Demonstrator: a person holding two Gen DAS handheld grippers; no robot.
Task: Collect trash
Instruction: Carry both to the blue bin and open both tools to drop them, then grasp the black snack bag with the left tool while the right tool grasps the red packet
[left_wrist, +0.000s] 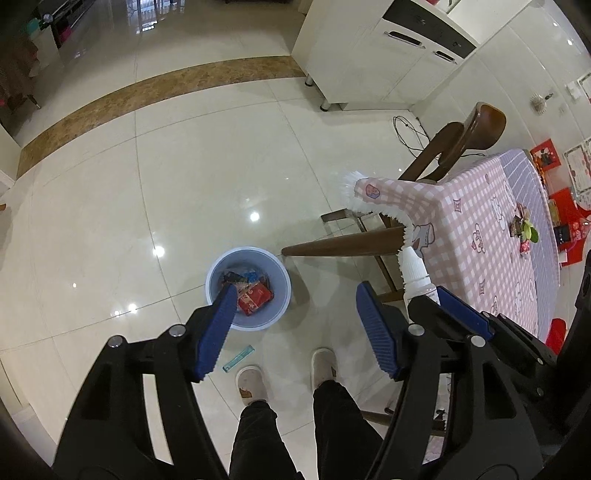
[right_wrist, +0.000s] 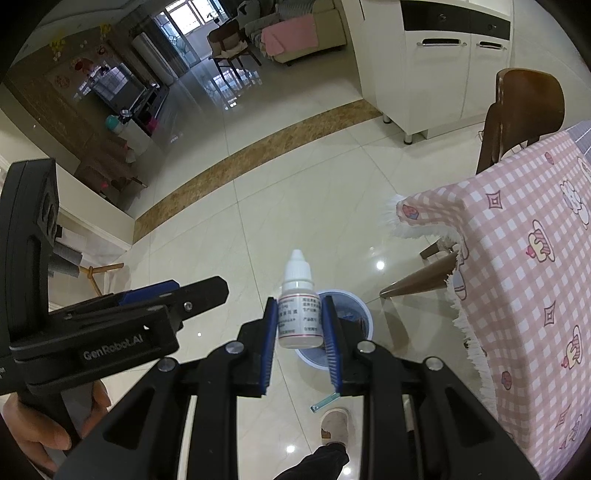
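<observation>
Two handheld grippers hang over a glossy cream tiled floor, with a round pale blue trash bin (left_wrist: 248, 291) on the tiles ahead of and below them. Inside the bin lie crumpled wrappers, the clearest a red one (left_wrist: 255, 297) near the middle; darker and blue scraps sit behind it. The left gripper (left_wrist: 295, 325) has its ribbed blue pads spread wide apart with nothing between them, the left pad overlapping the bin's rim in its own view. The right gripper (right_wrist: 301, 332) is clamped on a small white plastic dropper bottle (right_wrist: 298, 314), held upright by its printed label, its ridged cap and nozzle poking up past the fingertips; in the right wrist view the bin (right_wrist: 364, 314) shows directly behind the bottle. From the left camera, that same bottle (left_wrist: 415, 275) appears just right of the left gripper's right pad. A short translucent teal strip (left_wrist: 238, 358) lies flat on the tiles nearer the person than the bin, beside a pair of beige slippers (left_wrist: 252, 382). To the right, a table draped in a pink checked cloth (right_wrist: 524, 258) with a white fringed edge stands close by, one tapered wooden leg (left_wrist: 343, 246) angling toward the bin. Open floor stretches ahead and left.
</observation>
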